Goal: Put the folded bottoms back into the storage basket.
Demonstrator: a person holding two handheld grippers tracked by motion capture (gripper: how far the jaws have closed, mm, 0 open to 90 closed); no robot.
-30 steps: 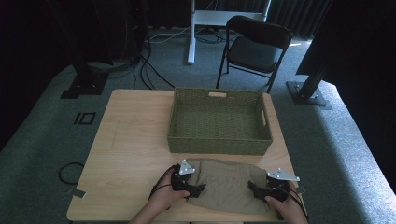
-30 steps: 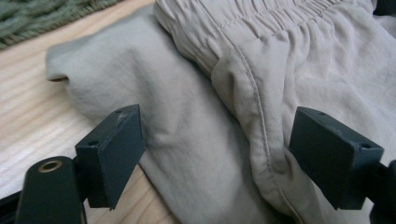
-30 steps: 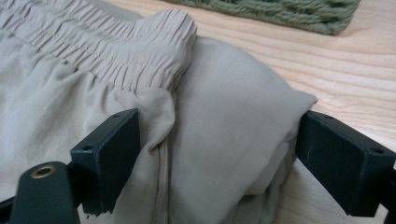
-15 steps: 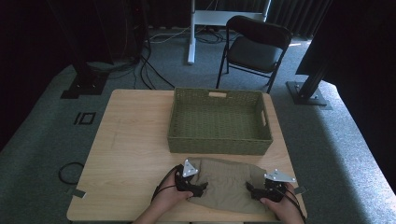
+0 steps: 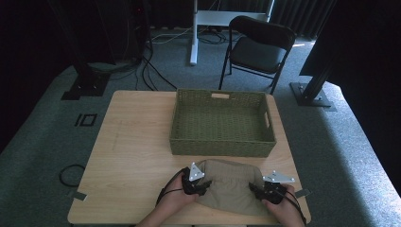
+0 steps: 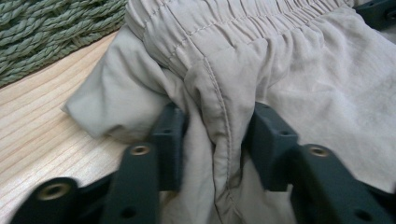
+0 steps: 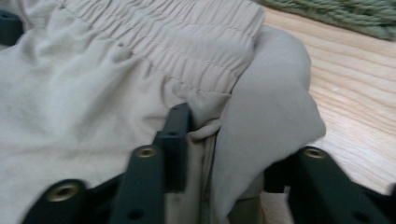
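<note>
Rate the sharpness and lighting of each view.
High view: dim, dark surroundings, soft detail on the folded beige cloth shorts. Left gripper view: bright, seam crisp, black jaws near the lens slightly soft. Right gripper view: blurred throughout, the green woven basket smeared.

Both grippers black. Left gripper [image 5: 204, 186] and right gripper [image 5: 256, 190] each carry a grey three-cornered plate on top. Black cable loops off the left one. Jaws are chunky black blocks with brass-ringed screw holes. Forearms bare, no sleeves.
</note>
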